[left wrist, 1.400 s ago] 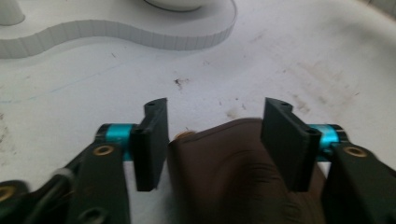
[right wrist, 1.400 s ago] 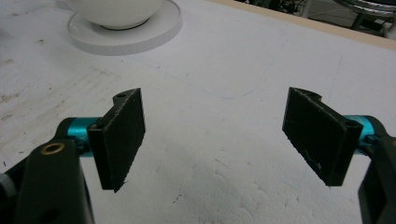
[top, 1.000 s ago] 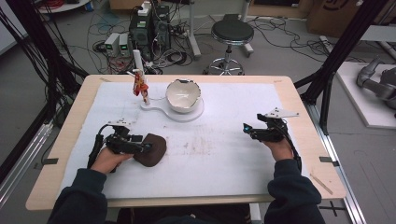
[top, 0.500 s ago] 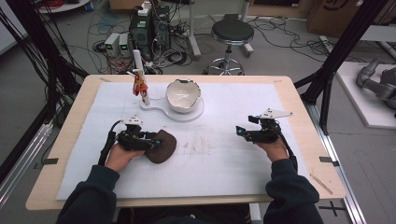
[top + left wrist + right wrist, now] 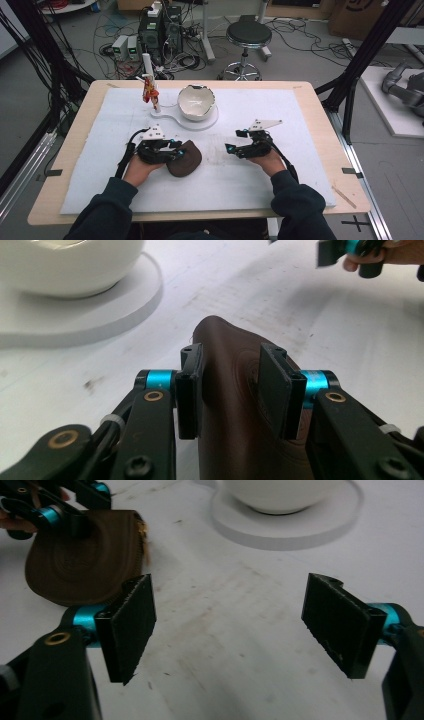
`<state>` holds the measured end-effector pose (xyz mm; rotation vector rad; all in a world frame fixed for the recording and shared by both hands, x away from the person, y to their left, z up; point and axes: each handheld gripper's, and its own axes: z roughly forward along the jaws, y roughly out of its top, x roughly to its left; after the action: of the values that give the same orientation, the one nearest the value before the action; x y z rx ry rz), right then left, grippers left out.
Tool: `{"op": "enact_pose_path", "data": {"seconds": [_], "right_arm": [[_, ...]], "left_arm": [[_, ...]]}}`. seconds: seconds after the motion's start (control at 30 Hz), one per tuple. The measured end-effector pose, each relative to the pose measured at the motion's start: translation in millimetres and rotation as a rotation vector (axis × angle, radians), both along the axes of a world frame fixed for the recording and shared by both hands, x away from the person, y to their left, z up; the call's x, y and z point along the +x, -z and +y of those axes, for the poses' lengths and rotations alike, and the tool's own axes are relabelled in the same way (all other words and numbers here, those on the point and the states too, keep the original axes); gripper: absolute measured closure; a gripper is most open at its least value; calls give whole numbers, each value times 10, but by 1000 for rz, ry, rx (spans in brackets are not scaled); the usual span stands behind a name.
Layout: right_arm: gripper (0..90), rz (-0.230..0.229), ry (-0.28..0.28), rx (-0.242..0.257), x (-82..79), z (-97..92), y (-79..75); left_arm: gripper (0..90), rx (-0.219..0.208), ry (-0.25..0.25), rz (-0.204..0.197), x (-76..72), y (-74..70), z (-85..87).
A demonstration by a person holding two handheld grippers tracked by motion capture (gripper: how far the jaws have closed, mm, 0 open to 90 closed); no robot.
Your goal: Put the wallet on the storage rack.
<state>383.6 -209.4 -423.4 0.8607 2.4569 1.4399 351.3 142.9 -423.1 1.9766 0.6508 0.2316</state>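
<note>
A: Where's the brown piece right now?

B: The brown leather-like pad (image 5: 184,158) lies on the white mat of the worktop (image 5: 305,135), at about seven o'clock from the white bowl (image 5: 196,101) and well apart from it. The left gripper (image 5: 175,150) has its jaws pinched on the pad's near edge; in the left gripper view the pad (image 5: 240,405) bulges up between the two black pads.

A: And the other one?

B: The right gripper (image 5: 231,148) hovers at about three o'clock from the pad, jaws spread wide, with nothing between them but bare mat.

A: So which step is this?

B: I'd judge the pad is just gripped, ready to lift. Next probably calls for a firm hold while raising it, perhaps toward the bowl on its white base (image 5: 186,122), with the right gripper coming in to steady the free edge.
</note>
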Motion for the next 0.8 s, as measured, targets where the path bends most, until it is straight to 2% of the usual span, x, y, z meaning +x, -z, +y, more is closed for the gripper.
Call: {"op": "enact_pose_path", "data": {"seconds": [0.1,0.17,0.2,0.23,0.3,0.43,0.53,0.6,0.7,0.8], "right_arm": [[289,18,-59,-3,-8,175,35],[366,38,-104,-2,-21,281,61],[382,33,-132,-7,-25,333,75],[399,51,-152,-11,-47,387,82],[426,57,-197,-17,-61,486,107],[458,79,-250,-54,-79,662,183],[459,77,-253,-85,-81,706,212],[462,57,-255,-95,-89,711,215],[469,46,-247,-103,-105,721,217],[469,45,-250,-105,-106,716,218]], "left_arm": [[626,-2,15,4,-8,7,-72],[626,-1,16,2,-10,7,-87],[626,-1,21,-1,-7,6,-87],[626,-7,20,4,-8,8,-93],[626,-10,25,8,-6,15,-104],[625,-6,33,8,-8,18,-118],[621,-10,29,25,3,27,-108],[594,-16,23,36,7,22,-94],[419,-29,-19,106,14,6,-31],[373,-34,-37,151,-39,14,88]]}}
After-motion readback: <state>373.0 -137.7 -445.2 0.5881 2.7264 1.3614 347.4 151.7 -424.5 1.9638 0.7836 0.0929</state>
